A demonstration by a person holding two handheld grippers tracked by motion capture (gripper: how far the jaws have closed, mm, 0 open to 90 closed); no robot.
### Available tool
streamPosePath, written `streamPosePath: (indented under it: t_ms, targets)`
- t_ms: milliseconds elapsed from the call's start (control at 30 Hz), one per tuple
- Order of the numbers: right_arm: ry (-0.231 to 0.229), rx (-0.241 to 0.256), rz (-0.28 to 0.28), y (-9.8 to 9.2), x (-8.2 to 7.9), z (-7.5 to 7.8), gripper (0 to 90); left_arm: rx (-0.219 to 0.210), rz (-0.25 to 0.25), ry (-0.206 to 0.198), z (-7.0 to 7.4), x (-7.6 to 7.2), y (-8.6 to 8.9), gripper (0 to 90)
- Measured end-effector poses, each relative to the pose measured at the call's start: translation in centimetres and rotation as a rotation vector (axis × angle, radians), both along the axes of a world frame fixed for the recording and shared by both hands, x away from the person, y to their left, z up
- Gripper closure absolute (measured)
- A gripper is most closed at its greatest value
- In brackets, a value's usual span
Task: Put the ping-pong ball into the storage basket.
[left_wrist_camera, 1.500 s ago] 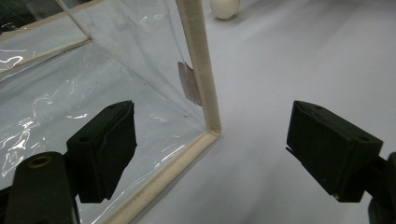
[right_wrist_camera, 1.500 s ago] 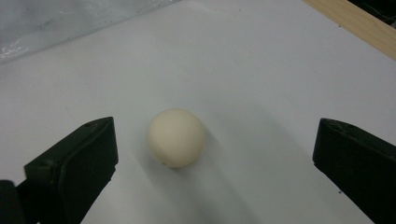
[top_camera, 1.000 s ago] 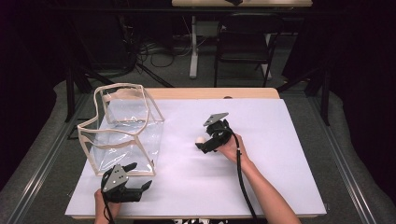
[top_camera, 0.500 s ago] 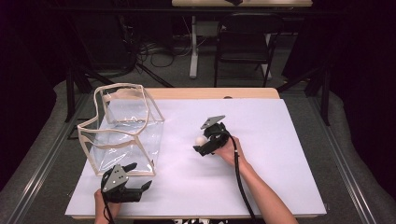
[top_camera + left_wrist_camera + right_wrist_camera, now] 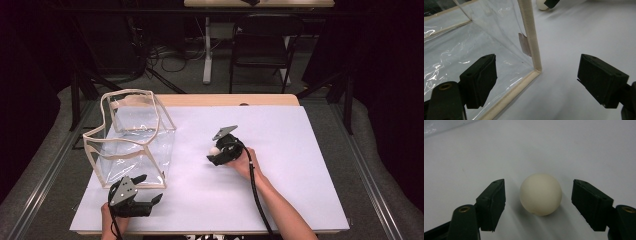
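Right tool [image 5: 537, 202] has slid left across the worktop [image 5: 300, 150] vs a sec ago. Its jaws now stand wide either side of the white ball [image 5: 540, 194], nothing gripped yet. Ball sits on the sheet mid-worktop, well apart from the clear bag [image 5: 132, 142]. Reads as ready to close & lift. Left tool [image 5: 536, 82] hasn't budged: wide open, empty, straddling the bag's near corner edge.

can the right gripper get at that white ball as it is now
Probably yes. The right gripper is open, with the ball lying on the white table between its fingers, and nothing stands in the gap on either side.
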State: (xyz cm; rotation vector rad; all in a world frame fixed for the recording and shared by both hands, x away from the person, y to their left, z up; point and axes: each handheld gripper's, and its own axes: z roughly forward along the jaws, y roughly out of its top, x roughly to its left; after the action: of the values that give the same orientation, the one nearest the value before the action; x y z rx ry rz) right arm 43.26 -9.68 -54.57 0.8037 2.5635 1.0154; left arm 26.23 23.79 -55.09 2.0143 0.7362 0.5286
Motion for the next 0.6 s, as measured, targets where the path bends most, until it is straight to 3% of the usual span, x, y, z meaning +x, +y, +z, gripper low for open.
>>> streamPosePath:
  t_ms: [600]
  targets:
    - [0.008,-0.039,-0.012,0.17,0.09,-0.44,46.3,-0.002,-0.001,0.002,-0.04,0.05,-0.04,16.1]
